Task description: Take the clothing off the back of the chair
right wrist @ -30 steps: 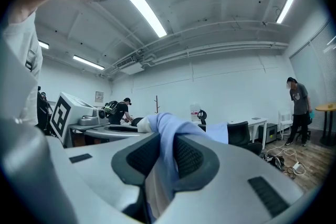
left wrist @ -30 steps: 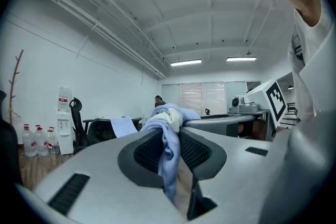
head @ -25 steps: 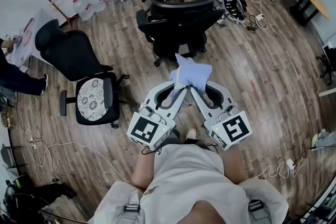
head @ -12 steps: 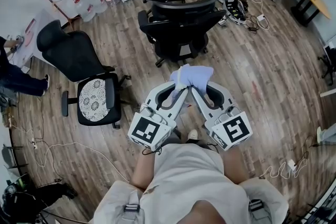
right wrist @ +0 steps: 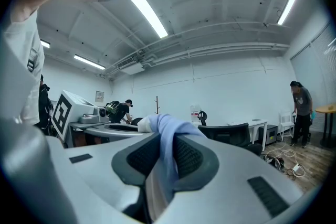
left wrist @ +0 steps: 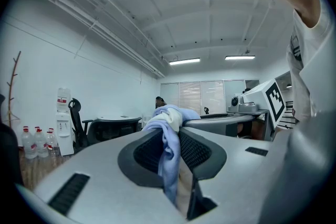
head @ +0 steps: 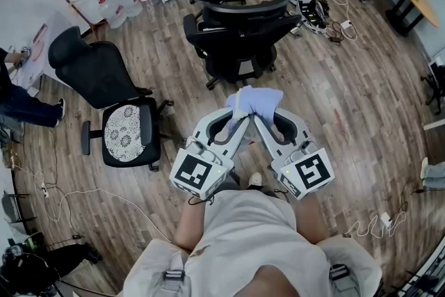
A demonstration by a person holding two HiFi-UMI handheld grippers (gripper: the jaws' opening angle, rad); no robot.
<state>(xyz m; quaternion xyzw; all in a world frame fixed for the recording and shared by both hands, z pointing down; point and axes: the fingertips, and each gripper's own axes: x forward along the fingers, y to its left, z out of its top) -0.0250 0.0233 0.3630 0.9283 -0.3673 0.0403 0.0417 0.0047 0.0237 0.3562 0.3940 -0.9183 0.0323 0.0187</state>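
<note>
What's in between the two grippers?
Bunched light blue clothing. The left gripper and the right gripper each pinch it, their tips nearly meeting. The head view shows it best, and both gripper views show it too.

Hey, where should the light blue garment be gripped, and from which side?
Probably where it is held now: a thin fold of the bunched light blue garment, one per gripper. The left gripper comes in from the left and the right gripper from the right, jaws shut on cloth. Soft bunched fabric offers no firmer part.
</note>
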